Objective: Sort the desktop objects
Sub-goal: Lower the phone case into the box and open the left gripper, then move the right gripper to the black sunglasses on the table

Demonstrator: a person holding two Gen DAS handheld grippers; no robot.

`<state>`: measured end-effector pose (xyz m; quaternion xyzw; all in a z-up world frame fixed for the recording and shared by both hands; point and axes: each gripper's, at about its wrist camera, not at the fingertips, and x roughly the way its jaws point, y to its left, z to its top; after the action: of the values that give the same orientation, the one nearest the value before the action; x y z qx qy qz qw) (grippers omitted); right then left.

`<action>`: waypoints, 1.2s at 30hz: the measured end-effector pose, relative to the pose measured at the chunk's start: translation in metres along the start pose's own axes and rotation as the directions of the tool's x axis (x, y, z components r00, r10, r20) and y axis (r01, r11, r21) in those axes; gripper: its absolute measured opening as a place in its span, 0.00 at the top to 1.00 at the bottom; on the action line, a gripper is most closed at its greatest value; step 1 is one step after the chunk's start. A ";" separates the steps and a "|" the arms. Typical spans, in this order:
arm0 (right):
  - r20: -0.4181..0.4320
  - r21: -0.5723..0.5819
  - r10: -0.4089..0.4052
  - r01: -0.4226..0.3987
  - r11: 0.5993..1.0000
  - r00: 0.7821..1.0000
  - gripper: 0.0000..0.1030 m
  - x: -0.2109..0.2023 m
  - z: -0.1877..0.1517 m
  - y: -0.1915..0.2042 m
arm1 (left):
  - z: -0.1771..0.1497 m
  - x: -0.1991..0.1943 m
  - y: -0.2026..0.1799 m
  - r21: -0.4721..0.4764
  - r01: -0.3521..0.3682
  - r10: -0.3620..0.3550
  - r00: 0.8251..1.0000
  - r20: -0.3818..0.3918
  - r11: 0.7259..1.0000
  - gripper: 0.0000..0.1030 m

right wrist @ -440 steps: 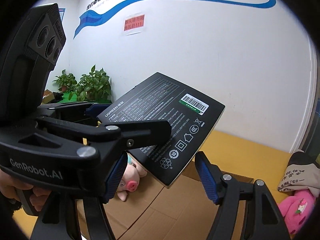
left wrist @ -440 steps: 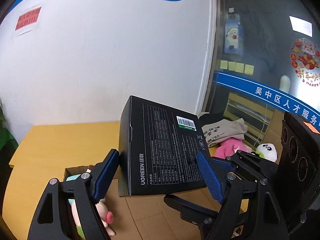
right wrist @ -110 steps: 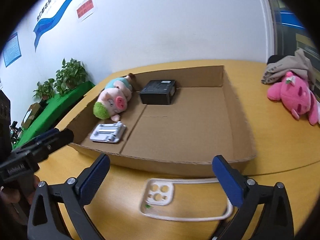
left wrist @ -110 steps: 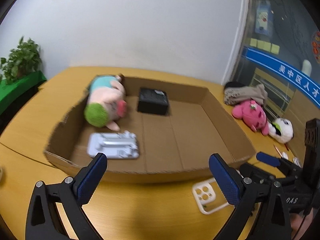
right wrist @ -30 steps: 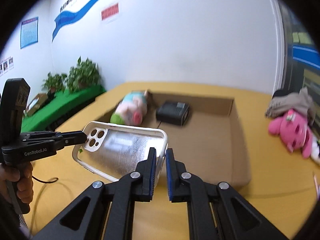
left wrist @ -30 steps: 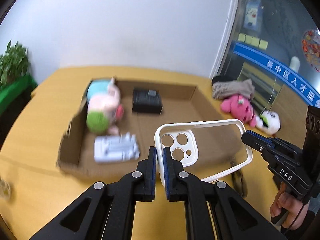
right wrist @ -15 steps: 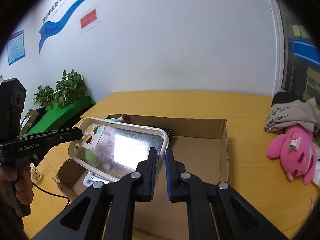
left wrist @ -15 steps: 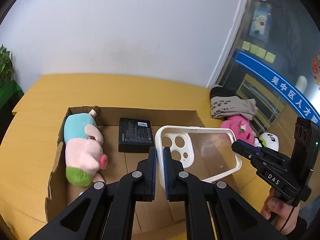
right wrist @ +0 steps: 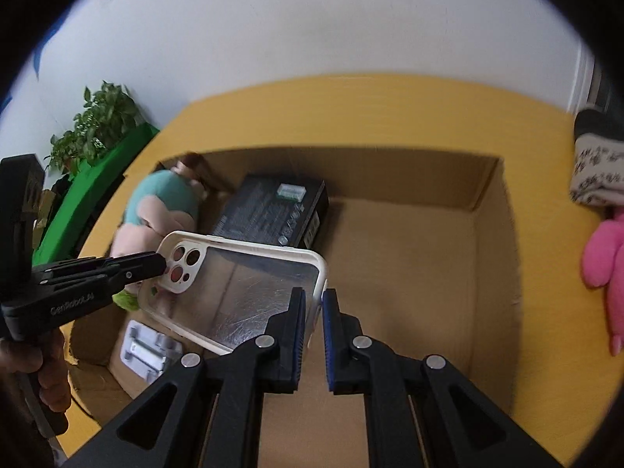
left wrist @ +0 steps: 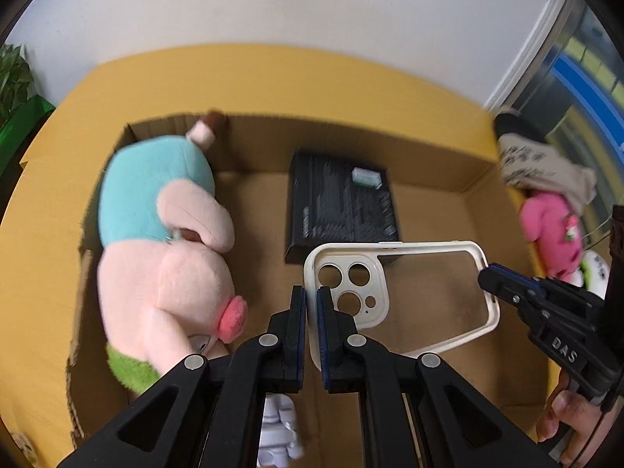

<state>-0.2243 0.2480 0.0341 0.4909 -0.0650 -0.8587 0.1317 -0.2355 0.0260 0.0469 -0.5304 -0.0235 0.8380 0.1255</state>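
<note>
A clear phone case (left wrist: 405, 284) (right wrist: 241, 284) with a white rim hangs in the air over the open cardboard box (left wrist: 468, 171) (right wrist: 487, 202). My left gripper (left wrist: 311, 300) is shut on the case's rim at the camera-hole end. My right gripper (right wrist: 312, 304) is shut on the rim at the opposite end, and it shows at the right of the left wrist view as well (left wrist: 491, 273). Inside the box lie a pig plush (left wrist: 163, 245) (right wrist: 163, 202) at the left, a black carton (left wrist: 343, 202) (right wrist: 273, 210) at the back and a white plastic part (right wrist: 144, 347) (left wrist: 279, 433) near the front.
The box rests on a yellow table (left wrist: 43, 218) (right wrist: 370, 109) against a white wall. A pink plush (left wrist: 550, 226) (right wrist: 604, 257) and a folded cloth (left wrist: 546, 167) (right wrist: 596, 171) lie to the right of the box. Green plants (right wrist: 97, 124) stand at the far left. A hand (left wrist: 561, 417) holds the right gripper.
Both grippers have carried the phone case forward and down, from in front of the box to above its inside. Both cameras tilted downward, so the box floor fills the views.
</note>
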 end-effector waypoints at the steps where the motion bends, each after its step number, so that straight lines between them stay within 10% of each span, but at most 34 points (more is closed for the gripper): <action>1: -0.022 0.022 0.003 -0.003 1.000 1.000 0.93 0.010 0.000 -0.005 | 0.000 0.008 -0.001 0.011 -0.012 0.012 1.000 -0.019 1.000 0.96; 21: -0.166 0.029 -0.067 0.073 0.997 0.984 0.89 0.058 -0.021 -0.003 | -0.014 0.042 -0.004 0.104 -0.137 0.148 0.983 -0.108 0.985 0.91; 24: -0.079 -0.007 -0.039 0.038 0.999 0.996 0.47 0.020 -0.030 0.009 | -0.024 0.002 -0.008 0.132 -0.127 0.126 0.992 0.014 0.983 0.59; 25: -0.037 -0.007 -0.008 0.008 1.000 0.999 0.18 0.003 -0.035 0.011 | -0.029 -0.017 -0.008 0.131 -0.112 0.103 0.992 0.075 0.985 0.34; 27: 0.068 0.025 0.098 -0.099 0.995 0.993 0.11 -0.038 -0.052 0.013 | -0.046 -0.066 -0.005 0.104 -0.095 0.069 0.969 0.236 0.990 0.04; 31: 0.212 0.121 0.248 -0.278 0.953 0.945 0.01 -0.081 -0.078 0.008 | -0.087 -0.145 -0.001 0.052 -0.092 0.055 0.874 0.484 0.994 0.00; 36: 0.306 0.071 0.039 -0.064 0.995 0.951 0.00 -0.100 -0.109 0.024 | -0.148 -0.182 -0.007 0.043 -0.217 0.143 0.765 0.628 0.975 0.00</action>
<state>-0.0784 0.2558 0.0668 0.3558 -0.1317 -0.9170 0.1228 -0.0281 -0.0244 0.1448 -0.2166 0.0349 0.9738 0.0595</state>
